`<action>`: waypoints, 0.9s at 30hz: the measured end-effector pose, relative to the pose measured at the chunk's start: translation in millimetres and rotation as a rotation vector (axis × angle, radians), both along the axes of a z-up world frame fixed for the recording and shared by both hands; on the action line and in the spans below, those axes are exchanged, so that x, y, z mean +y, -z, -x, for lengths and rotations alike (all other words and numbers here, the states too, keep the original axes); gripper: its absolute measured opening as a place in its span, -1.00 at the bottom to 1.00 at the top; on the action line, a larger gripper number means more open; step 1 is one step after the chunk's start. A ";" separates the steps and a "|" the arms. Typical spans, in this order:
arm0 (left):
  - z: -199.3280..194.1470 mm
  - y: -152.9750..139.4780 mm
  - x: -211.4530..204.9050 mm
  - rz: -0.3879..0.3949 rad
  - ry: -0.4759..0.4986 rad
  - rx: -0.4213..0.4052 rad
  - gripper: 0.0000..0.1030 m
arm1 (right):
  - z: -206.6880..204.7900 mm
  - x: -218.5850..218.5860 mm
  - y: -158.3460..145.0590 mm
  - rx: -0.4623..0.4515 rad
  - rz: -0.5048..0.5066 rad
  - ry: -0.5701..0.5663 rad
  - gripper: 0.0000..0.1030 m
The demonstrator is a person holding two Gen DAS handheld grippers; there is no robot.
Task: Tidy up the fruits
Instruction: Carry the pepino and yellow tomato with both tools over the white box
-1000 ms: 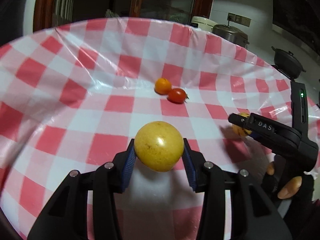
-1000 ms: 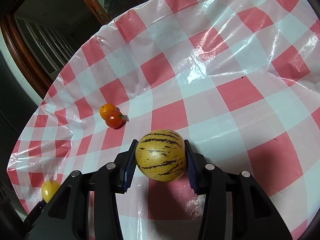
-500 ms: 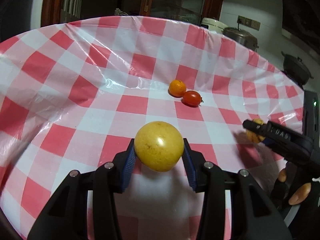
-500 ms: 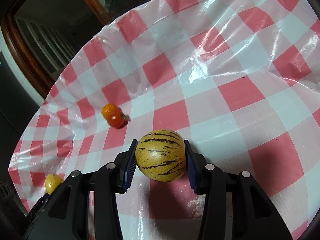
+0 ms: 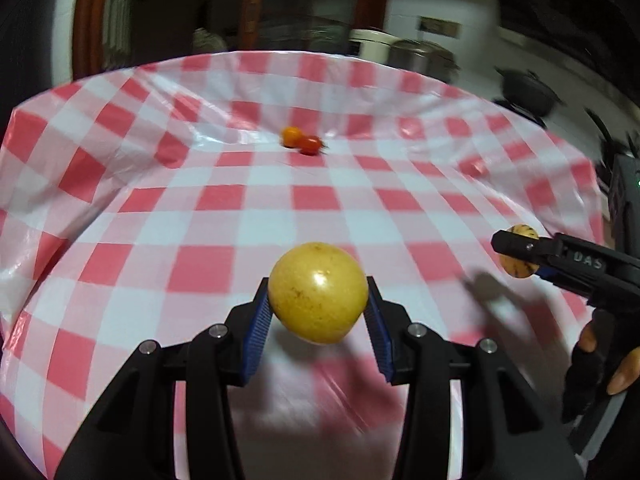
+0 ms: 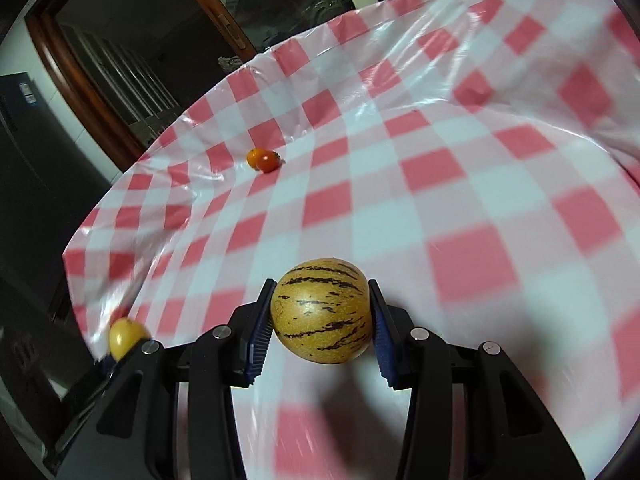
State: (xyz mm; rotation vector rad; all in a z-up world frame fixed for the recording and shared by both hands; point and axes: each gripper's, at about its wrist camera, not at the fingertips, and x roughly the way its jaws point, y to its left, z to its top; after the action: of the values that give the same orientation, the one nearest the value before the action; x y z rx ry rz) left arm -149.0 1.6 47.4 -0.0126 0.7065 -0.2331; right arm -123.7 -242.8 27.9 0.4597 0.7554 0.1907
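Both grippers are being drawn back from the table centre since the earlier frames: the orange fruit point(image 5: 291, 135) and the red tomato point(image 5: 310, 145) are now being seen smaller and farther up the cloth, and far more of the red-and-white checked tablecloth point(image 5: 200, 240) is being shown in both views. Blur is being recorded across the cloth in both views.

The yellow fruit point(image 5: 318, 291) is being pinched between the blue pads point(image 5: 259, 322) of the left gripper point(image 5: 318, 320) and is being held clear of the cloth, with its shadow being cast beneath. The striped melon point(image 6: 321, 310) is being clamped between the pads of the right gripper point(image 6: 321, 324), likewise above the cloth. In the left wrist view the right gripper point(image 5: 516, 254) is being seen at the right edge with the melon point(image 5: 520, 252) at its tip, and a person's fingers point(image 5: 622, 368) are being seen wrapped on its handle. In the right wrist view the yellow fruit point(image 6: 127, 336) is being seen low at the left edge.

The orange fruit point(image 6: 254, 157) and tomato point(image 6: 267, 161) are being seen lying touching each other on the far part of the table. Pots point(image 5: 422, 58) are being seen blurred behind the table.
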 end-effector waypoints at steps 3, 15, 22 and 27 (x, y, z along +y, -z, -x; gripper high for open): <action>19.1 -0.8 -22.0 -0.021 0.059 0.001 -0.13 | 38.6 -19.3 3.3 0.007 0.017 0.015 -0.15; 96.3 -2.1 -139.7 -0.116 0.361 -0.013 -0.13 | 170.8 -107.5 -1.3 -0.067 0.089 0.108 -0.15; 143.1 9.8 -211.9 -0.162 0.608 0.013 -0.13 | 242.8 -155.6 18.1 -0.053 0.145 0.186 -0.15; 178.2 37.0 -271.5 -0.264 0.807 0.041 -0.13 | 283.5 -194.9 55.6 0.059 0.173 0.284 -0.15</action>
State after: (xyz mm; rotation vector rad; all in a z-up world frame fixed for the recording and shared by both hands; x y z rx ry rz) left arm -327.2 -269.8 10.4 0.5297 0.7517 -0.9106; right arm -407.2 -437.7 -27.7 0.4043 0.7484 -0.1529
